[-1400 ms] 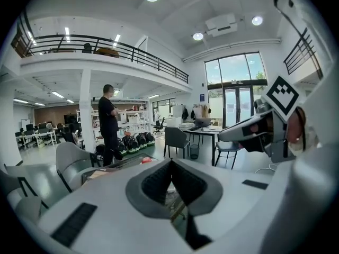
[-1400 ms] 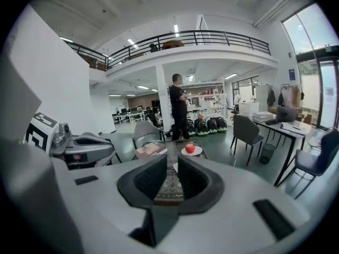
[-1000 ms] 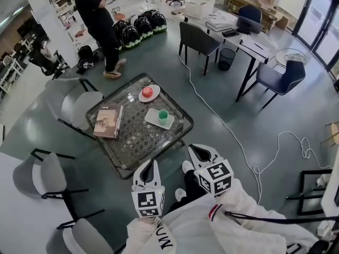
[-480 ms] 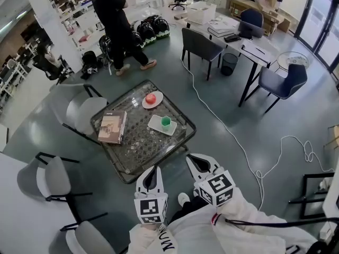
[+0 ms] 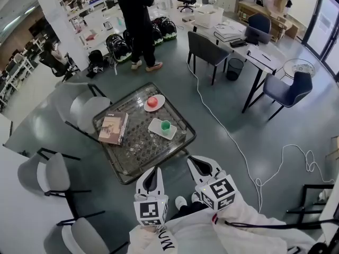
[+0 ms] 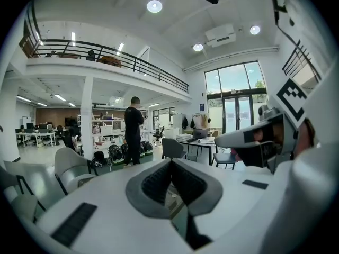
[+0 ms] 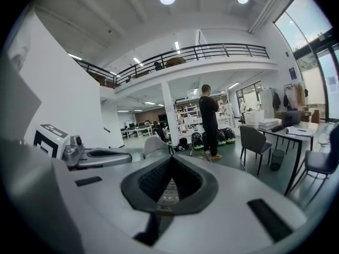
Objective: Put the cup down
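Note:
The green cup [image 5: 166,125] stands upright on a white square plate [image 5: 159,130] on the low glass table [image 5: 127,163], free of both grippers. My left gripper [image 5: 154,169] hovers short of the table's near edge, shut with nothing between its pads. My right gripper [image 5: 195,159] is beside it, off the table's near right corner, also shut and empty. In the left gripper view the jaws [image 6: 170,163] meet at their tips. The right gripper view shows the same closed jaws [image 7: 172,160], with a strip of the table top beyond them.
On the table also lie a book [image 5: 112,128] and a red apple [image 5: 152,101] on a round plate. Grey chairs [image 5: 85,107] stand at the table's left. A white cable [image 5: 228,136] runs over the floor at the right. A person in black [image 5: 135,15] stands by helmets at the back.
The person in black has walked to the right, behind the table. Both grippers have stayed shut and sit slightly lower in the head view. The cup has not moved.

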`<action>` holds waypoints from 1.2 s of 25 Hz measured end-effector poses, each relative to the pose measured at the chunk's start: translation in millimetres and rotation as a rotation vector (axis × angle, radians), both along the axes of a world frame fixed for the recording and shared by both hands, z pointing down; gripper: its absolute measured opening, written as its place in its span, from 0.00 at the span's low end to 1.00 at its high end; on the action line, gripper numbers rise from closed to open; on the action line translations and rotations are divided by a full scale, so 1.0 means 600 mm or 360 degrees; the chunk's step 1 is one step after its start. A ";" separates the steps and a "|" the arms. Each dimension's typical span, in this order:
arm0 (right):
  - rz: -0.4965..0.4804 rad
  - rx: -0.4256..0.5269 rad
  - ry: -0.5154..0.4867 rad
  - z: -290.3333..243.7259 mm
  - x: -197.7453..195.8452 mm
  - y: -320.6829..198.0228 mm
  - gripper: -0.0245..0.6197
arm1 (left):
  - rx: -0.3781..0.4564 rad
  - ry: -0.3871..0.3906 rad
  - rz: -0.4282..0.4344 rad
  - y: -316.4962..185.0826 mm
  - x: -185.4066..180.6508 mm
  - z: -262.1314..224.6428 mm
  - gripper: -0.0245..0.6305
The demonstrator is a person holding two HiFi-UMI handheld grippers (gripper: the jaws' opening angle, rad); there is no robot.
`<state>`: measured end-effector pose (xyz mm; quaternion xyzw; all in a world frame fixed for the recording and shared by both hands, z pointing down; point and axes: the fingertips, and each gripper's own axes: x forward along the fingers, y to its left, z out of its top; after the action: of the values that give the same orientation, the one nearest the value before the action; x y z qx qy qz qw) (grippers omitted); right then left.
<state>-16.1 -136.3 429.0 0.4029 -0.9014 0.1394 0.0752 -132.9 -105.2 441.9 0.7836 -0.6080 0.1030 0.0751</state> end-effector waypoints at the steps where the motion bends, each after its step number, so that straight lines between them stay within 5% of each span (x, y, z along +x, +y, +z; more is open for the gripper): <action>1: -0.0003 0.0003 -0.0007 -0.002 0.006 -0.002 0.05 | 0.0006 -0.0001 -0.0010 -0.001 0.005 -0.002 0.05; 11: -0.0047 -0.0001 -0.0035 -0.007 0.033 -0.004 0.05 | 0.0089 0.0022 0.0029 0.002 0.057 -0.029 0.05; 30: -0.0044 -0.0027 0.0013 0.007 0.032 0.009 0.05 | 0.0054 0.0020 0.0063 0.006 0.063 -0.021 0.05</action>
<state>3.3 -131.0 433.3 0.3905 -0.9053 0.1445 0.0842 -95.2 -101.6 429.3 0.7973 -0.5935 0.0892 0.0636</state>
